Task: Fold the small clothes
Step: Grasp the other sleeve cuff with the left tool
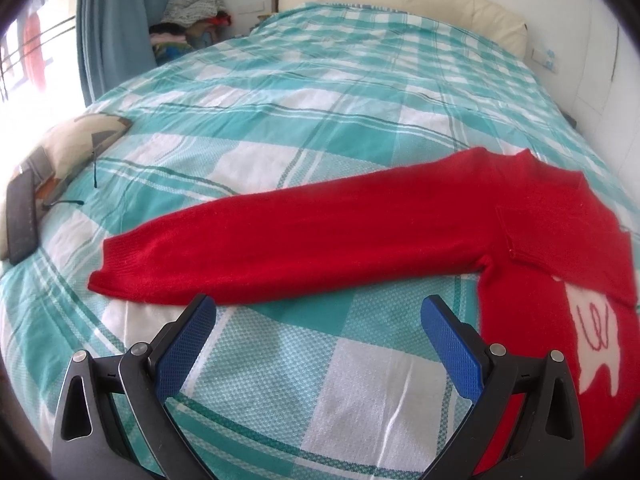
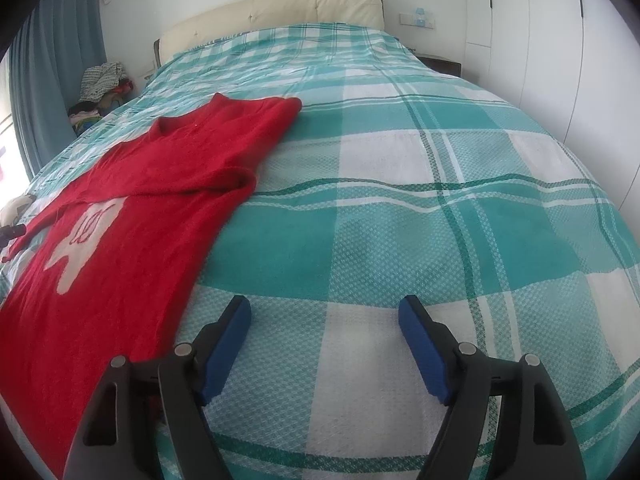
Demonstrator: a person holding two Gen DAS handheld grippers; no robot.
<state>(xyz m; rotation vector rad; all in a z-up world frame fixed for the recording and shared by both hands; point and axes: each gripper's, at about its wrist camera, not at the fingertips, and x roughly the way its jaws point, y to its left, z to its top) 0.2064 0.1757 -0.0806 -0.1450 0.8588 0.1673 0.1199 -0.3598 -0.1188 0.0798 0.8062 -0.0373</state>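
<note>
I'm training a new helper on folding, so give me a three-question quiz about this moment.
1. True or false: one sleeve of the red sweater lies stretched out flat on the bed.
2. Which gripper holds cloth: A) left gripper B) right gripper C) neither?
3. What colour is the bedspread's check pattern?

Key: 1 true; 2 C, both stand open over bare bedspread; 3 teal and white.

text: none legible | labels, brands, numbers: none legible | only marking: white figure with thin red looping stitching on the red sweater [image 1: 560,248], not readable as letters | wall plate stickers [image 2: 418,16]: too small to read
</note>
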